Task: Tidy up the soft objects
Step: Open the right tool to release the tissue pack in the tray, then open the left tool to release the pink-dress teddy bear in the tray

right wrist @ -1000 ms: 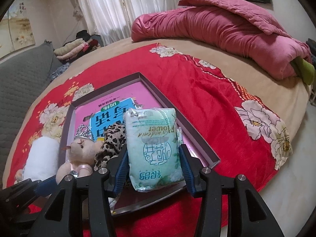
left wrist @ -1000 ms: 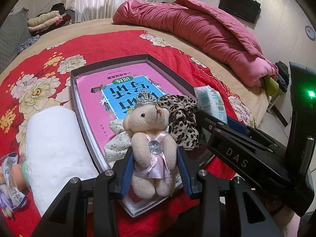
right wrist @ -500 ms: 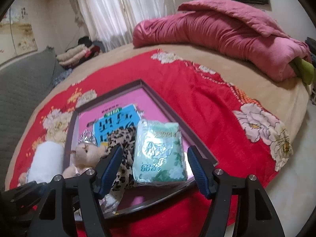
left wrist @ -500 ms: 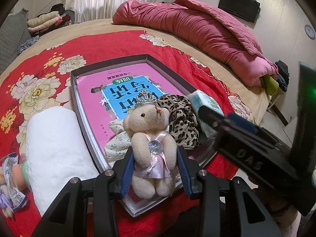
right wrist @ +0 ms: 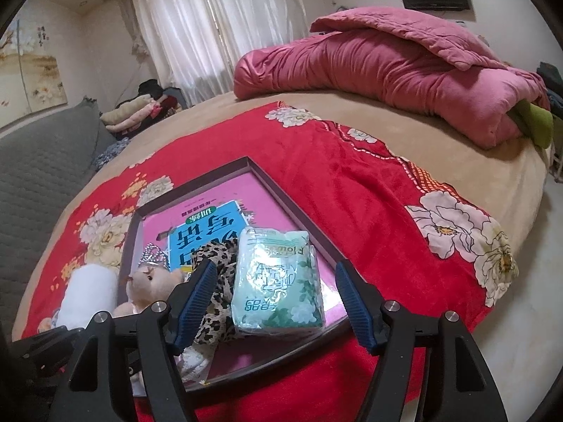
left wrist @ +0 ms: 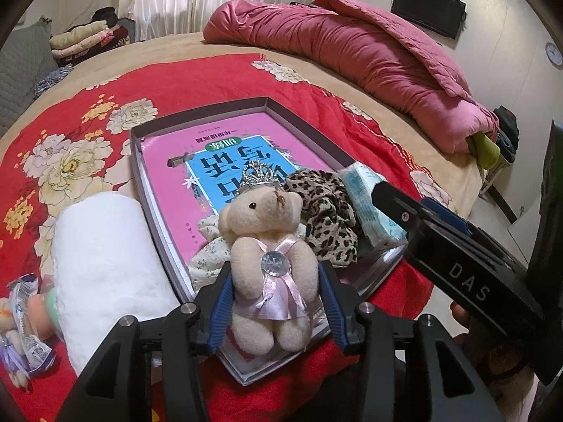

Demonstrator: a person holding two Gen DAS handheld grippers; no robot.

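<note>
My left gripper [left wrist: 276, 302] is shut on a beige teddy bear [left wrist: 265, 256] in a pink dress and silver crown, held over the near corner of a shallow dark tray [left wrist: 211, 112]. The tray holds a pink book [left wrist: 183, 176], a leopard-print cloth [left wrist: 327, 211], a floral cloth [left wrist: 207, 256] and a pale green tissue pack [right wrist: 278, 285]. My right gripper [right wrist: 276, 302] is open, its blue pads either side of the tissue pack, which lies in the tray. The bear also shows in the right wrist view [right wrist: 147, 288].
A rolled white towel [left wrist: 102, 267] lies left of the tray on the red floral blanket [left wrist: 197, 81]. Small wrapped toys [left wrist: 24, 323] lie at the far left. A pink quilt [left wrist: 369, 52] is heaped at the bed's far side. The bed edge drops off on the right.
My right gripper has opened and let go of the tissue pack, which now lies in the tray. The left gripper still holds the bear in place.
</note>
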